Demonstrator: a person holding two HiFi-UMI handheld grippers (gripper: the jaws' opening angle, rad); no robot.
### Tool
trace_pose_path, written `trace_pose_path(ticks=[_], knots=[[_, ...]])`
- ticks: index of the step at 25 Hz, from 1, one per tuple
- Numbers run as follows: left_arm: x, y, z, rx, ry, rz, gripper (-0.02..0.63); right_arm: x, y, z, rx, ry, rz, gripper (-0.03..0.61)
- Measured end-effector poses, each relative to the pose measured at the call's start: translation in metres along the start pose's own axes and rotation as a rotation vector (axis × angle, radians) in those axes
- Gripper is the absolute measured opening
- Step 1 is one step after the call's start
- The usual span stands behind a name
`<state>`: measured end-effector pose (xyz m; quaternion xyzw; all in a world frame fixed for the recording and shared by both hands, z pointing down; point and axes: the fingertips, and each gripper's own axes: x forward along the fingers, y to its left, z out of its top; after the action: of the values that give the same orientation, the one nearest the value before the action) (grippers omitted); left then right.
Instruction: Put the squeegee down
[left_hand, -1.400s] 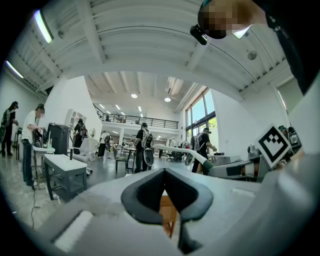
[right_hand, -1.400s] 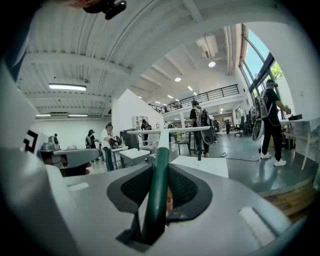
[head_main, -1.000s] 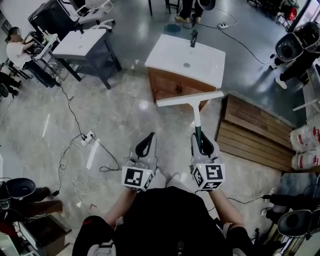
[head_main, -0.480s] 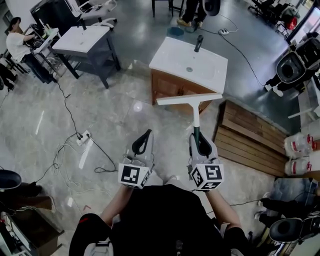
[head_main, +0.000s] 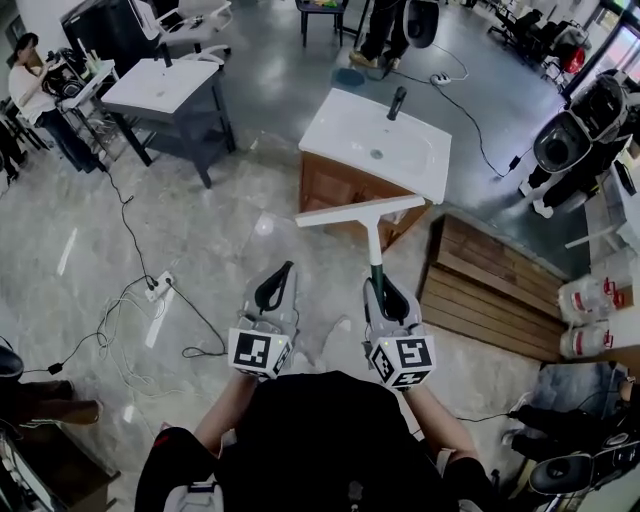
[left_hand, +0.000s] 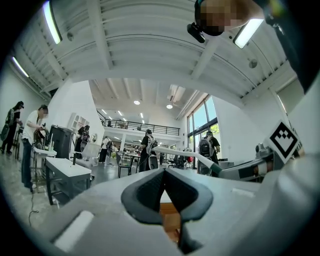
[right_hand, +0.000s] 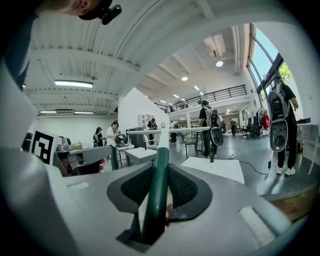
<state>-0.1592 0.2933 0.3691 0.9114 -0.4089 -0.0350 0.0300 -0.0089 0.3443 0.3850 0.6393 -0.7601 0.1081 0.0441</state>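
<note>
In the head view my right gripper is shut on the dark green handle of the squeegee. The handle points away from me and its white blade lies crosswise above the floor, just short of a wooden sink cabinet. The right gripper view shows the handle squeezed between the black pads of the right gripper. To its left my left gripper is held level and shut, with nothing in it. In the left gripper view the tips of the left gripper meet, and the squeegee crosses behind them.
A white basin top with a black tap sits on the cabinet ahead. A wooden pallet lies to the right, with toilets beyond it. Cables and a power strip trail on the floor at left. A second basin stand and a person are far left.
Both grippers and the squeegee have slid left and lower in the head view, and the blade now tilts slightly. The grip on the handle is unchanged.
</note>
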Motion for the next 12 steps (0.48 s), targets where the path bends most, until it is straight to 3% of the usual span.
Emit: trace_pose_path(ticks=[5,12], knots=[[0.011,0.003,-0.007,0.013,0.014,-0.004,0.002,0.022,-0.014,-0.005,0.021,0.013,0.003,0.098],[0.043,0.035,-0.011,0.019,0.037,0.067,0.002,0.08,-0.03,0.0,0.03,0.031,0.061,0.098]])
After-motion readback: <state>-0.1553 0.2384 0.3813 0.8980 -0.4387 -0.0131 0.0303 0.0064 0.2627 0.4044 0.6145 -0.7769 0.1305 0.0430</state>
